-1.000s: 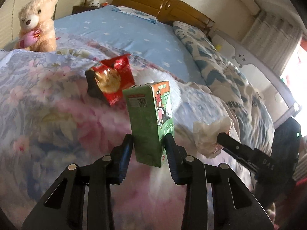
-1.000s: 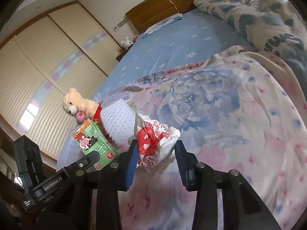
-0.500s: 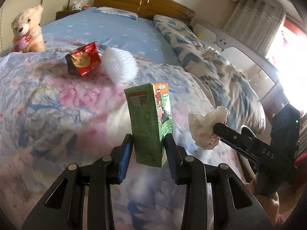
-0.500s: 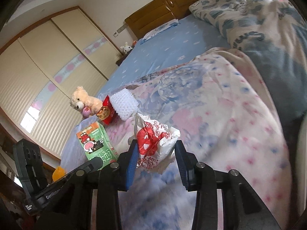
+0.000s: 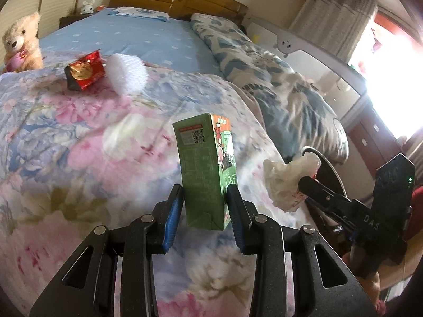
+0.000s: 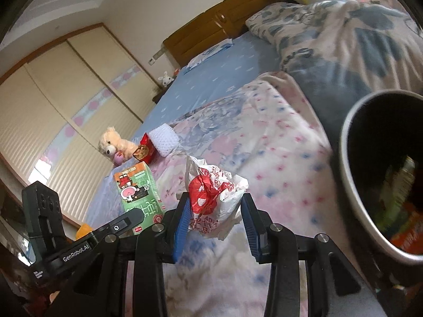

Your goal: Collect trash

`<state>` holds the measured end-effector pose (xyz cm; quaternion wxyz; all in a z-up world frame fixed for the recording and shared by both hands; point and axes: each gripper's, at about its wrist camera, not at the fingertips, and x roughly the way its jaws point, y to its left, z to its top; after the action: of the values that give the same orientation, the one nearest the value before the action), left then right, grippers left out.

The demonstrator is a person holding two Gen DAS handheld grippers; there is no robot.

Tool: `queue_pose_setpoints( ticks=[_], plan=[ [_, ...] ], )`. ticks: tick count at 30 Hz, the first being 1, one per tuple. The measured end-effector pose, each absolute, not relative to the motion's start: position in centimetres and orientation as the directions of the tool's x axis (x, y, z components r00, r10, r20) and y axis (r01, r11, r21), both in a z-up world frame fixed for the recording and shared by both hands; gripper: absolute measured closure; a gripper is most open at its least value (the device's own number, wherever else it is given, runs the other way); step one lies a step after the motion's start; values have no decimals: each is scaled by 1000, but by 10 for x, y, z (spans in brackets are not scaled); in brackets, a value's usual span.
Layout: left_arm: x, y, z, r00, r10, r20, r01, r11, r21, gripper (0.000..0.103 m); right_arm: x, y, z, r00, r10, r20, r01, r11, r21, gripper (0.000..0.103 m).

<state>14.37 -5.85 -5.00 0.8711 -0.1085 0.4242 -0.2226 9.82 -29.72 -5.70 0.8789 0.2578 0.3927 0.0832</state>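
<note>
I see a dark round bin (image 6: 346,158) with a pale metal rim at the right edge of my right wrist view, just off the side of the bed; inside it sit blurred green and orange packages, too smeared to name. My right gripper (image 6: 215,214) pinches a crumpled white plastic bag (image 6: 214,198) between its blue pads, held above the floral quilt (image 6: 277,145); the bag carries red printing and some characters I cannot read. My left gripper (image 5: 205,208) is clamped on a green drink carton (image 5: 203,169), upright and off the quilt, its jaws pressing the carton's lower sides. The carton's narrow face shows a red label strip and a QR code, and in the right wrist view its broad face (image 6: 138,192) shows a cartoon figure and large white characters I cannot make out. The left gripper's body reads "GenRobot.AI" in the right wrist view, and the right gripper's body reads "DAS" in the left wrist view. Farther up the quilt, toward the headboard end, a red snack packet (image 5: 84,70) lies touching a white knobbly foam piece (image 5: 127,72). A teddy bear (image 5: 19,45) sits at the quilt's far left edge.
</note>
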Motion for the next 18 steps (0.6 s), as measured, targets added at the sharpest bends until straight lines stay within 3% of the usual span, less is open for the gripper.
queue_pose_setpoints(
  ticks=[18],
  plan=[
    [115, -107, -53, 484, -505, -715, 406, 853, -328, 71, 53, -333, -46, 722, 291, -628, 108, 848, 519, 65]
  ],
)
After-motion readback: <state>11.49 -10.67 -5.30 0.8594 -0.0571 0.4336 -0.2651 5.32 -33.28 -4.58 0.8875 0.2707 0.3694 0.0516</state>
